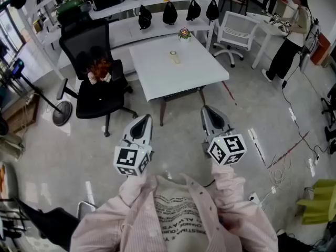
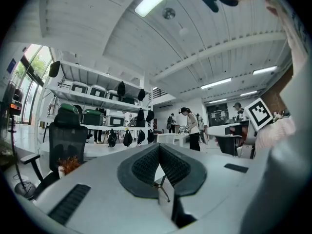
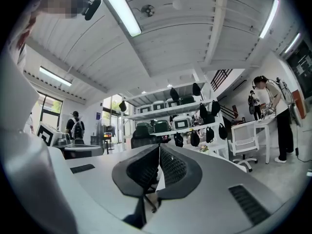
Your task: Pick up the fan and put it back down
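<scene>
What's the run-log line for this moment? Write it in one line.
phase: standing back from white table | left claw: shut, empty, level | right claw: shut, empty, level

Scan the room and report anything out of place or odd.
Nothing looks spilled or broken. Two oddities: an orange tufted thing lies on the black chair seat, and loose cables trail across the floor on the right.

Not much that's legible here, tbh. A few lines of dark print can be seen upside down on the grey T-shirt (image 1: pixel 176 214) at the bottom centre of the head view, but no word can be made out.
</scene>
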Demonstrator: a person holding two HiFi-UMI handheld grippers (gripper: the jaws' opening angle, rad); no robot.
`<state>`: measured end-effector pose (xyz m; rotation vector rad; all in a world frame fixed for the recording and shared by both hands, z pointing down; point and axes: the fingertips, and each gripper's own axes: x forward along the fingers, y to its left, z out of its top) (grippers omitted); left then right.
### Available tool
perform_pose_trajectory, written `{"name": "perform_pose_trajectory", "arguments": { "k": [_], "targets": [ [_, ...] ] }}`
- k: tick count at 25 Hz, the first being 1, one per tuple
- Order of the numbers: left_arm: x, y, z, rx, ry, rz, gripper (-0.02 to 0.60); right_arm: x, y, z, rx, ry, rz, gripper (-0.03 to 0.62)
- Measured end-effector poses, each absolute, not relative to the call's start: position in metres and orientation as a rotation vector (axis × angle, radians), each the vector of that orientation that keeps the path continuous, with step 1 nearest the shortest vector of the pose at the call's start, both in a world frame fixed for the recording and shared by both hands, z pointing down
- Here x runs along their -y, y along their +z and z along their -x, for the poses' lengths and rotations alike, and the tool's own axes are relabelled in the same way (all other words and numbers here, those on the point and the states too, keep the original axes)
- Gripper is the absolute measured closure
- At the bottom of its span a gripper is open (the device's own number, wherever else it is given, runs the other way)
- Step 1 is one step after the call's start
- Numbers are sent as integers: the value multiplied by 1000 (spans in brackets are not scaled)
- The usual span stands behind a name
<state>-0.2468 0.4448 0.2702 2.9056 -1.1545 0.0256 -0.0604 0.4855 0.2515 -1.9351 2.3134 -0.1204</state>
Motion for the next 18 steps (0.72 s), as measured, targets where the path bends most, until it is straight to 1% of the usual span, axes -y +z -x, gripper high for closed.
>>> {"name": "perform_pose_trajectory", "arguments": {
  "k": [5, 7, 9, 13, 15, 18],
  "targets": [
    [-434, 273, 242, 1187, 10, -2884, 580, -473, 257, 54, -2356, -111, 1933, 584],
    [-432, 275, 239, 1194, 7, -2875, 580, -469, 261, 48, -2361, -134, 1930, 508],
    [-431, 279, 234, 1194, 12, -2869, 580, -465, 265, 42, -2361, -153, 1933, 480],
    [-423, 287, 225, 1193, 30, -2855, 580, -454, 269, 29, -2343, -177, 1941, 388],
    [-418, 289, 220, 1188, 41, -2850, 580, -448, 273, 25, -2342, -191, 1949, 371],
    [-409, 293, 216, 1183, 51, -2843, 580, -438, 280, 21, -2344, -213, 1955, 364]
  ]
}}
